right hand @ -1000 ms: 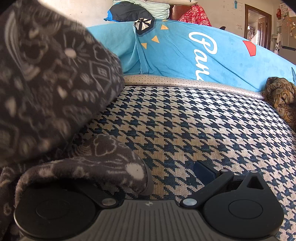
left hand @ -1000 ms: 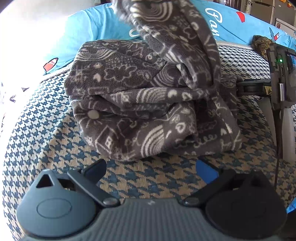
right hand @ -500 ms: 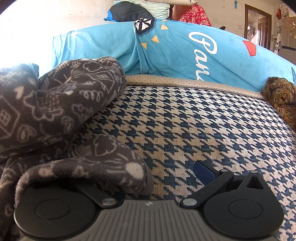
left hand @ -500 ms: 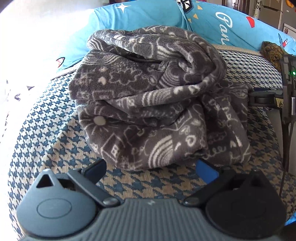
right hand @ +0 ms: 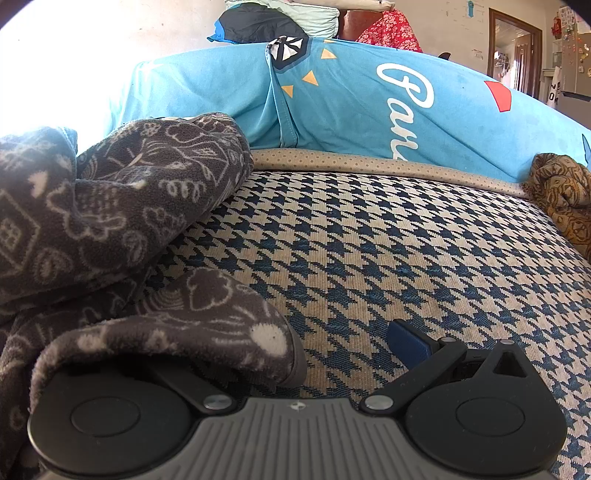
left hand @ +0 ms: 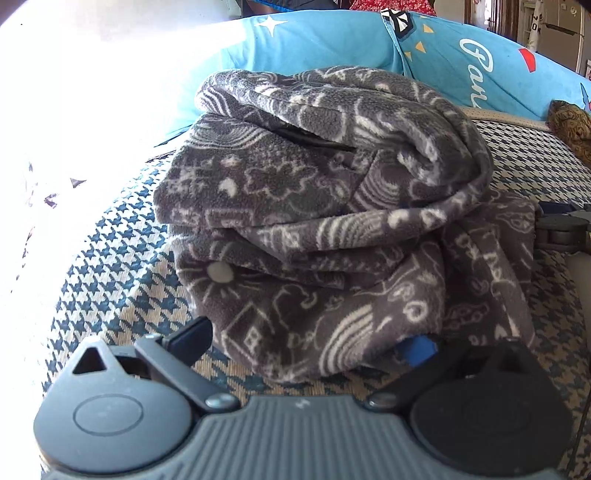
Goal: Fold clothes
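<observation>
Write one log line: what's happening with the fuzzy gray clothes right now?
garment: gray patterned fleece bundled on houndstooth cushion | left tool: open, at front edge | right tool: open, fleece draped over one finger

A lived-in home is shown: a houndstooth-upholstered sofa seat (right hand: 388, 240) is backed by a blue printed throw (right hand: 351, 107), bedding is piled behind (right hand: 280, 18), and a wooden doorway (right hand: 515, 59) and magnet-covered refrigerator (right hand: 576, 62) are seen beyond.

Fuzzy matt fleece garment (left hand: 332, 221); coarse woven houndstooth cover (right hand: 369, 240); smooth blue cloth (right hand: 351, 103).
</observation>
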The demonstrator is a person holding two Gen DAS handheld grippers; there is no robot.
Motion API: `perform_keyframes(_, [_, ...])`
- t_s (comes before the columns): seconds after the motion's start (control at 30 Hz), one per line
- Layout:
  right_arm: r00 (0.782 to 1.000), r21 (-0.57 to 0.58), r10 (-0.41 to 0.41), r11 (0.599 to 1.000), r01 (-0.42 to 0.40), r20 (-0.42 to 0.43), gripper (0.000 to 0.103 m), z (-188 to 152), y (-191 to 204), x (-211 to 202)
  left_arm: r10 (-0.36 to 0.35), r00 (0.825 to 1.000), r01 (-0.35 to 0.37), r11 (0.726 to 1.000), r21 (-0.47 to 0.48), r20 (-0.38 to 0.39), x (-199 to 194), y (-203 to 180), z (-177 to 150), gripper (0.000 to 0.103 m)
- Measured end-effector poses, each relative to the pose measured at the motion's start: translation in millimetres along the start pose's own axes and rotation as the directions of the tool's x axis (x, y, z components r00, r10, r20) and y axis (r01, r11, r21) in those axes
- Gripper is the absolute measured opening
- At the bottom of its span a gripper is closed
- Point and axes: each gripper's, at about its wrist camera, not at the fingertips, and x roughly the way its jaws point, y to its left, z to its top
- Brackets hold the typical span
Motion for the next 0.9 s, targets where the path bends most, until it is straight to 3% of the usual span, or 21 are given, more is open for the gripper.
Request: perform_keyframes(0.9, [1.000,0.001,0.000,1.000,0.000,0.000,0.103,0.0,-0.5,-0.8,0.037,0.998,-0.037,0.999,0.006,0.056,-24.0,-8.5,-10.5,0.103])
